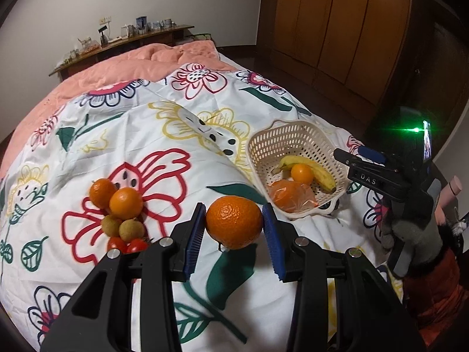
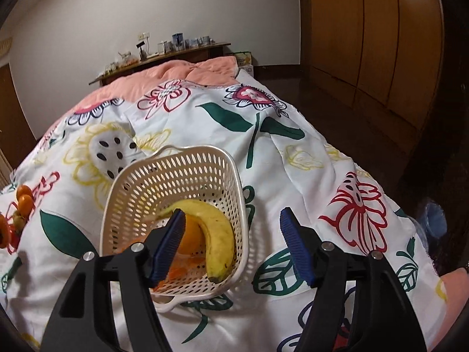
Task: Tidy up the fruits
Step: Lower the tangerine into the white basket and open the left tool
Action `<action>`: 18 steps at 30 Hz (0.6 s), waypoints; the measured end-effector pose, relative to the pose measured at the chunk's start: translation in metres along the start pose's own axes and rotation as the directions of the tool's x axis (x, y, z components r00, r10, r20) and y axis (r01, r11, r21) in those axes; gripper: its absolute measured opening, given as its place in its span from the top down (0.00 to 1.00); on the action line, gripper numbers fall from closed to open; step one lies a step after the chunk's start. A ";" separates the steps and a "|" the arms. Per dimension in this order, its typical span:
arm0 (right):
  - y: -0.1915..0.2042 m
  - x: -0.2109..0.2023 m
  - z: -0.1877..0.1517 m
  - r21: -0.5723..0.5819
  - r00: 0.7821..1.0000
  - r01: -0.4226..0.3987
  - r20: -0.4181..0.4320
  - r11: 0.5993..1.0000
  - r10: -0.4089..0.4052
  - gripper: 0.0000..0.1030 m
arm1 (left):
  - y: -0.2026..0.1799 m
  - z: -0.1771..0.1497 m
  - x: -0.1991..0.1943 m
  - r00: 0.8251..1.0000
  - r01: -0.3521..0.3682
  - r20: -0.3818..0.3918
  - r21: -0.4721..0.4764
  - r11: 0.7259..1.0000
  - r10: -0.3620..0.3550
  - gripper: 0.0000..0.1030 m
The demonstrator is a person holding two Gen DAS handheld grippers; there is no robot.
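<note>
- The left hand-held gripper (image 1: 233, 228) pinches a large, round, dimpled orange (image 1: 233, 221) above the flowered bedspread (image 1: 164, 158); carrying it towards 2 o'clock, into the cream perforated plastic basket (image 1: 288, 140), looks like the next move.
- The right hand-held gripper (image 2: 231, 245) hangs spread and empty over that basket.
- Basket: one yellow banana (image 1: 315, 170), one small orange, one bagged fruit.

white wall (image 1: 88, 8), wood wardrobe (image 1: 337, 29), bed (image 2: 293, 158)

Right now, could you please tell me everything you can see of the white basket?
The white basket looks like plastic, with slotted walls and a smooth rolled rim that dips into a handle. It sits slightly tilted on the floral bedcover. Inside lie a banana, a small orange and a clear bag of orange fruit.
</note>
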State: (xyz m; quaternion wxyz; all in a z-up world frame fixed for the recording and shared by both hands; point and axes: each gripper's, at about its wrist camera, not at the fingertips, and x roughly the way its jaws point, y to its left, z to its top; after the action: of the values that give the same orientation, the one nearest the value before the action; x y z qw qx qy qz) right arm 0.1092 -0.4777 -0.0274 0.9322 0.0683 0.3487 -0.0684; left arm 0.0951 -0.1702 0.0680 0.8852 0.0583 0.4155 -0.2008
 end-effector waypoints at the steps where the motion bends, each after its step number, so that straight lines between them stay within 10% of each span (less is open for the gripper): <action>1: 0.000 0.000 0.001 0.005 1.000 -0.005 0.002 1.000 0.005 0.35 | -0.001 0.003 0.003 1.000 0.005 -0.006 -0.004 1.000 -0.005 0.60; 18: -0.021 -0.003 -0.002 0.095 0.998 -0.063 -0.002 0.993 0.063 0.35 | -0.049 0.055 0.074 0.993 0.094 -0.068 0.023 0.995 -0.092 0.60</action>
State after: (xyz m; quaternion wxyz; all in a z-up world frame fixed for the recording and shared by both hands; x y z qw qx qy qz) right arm 0.1017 -0.4977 -0.0288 0.9288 0.1237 0.3449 -0.0554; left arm 0.1565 -0.2523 0.0508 0.8598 0.0573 0.4444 -0.2451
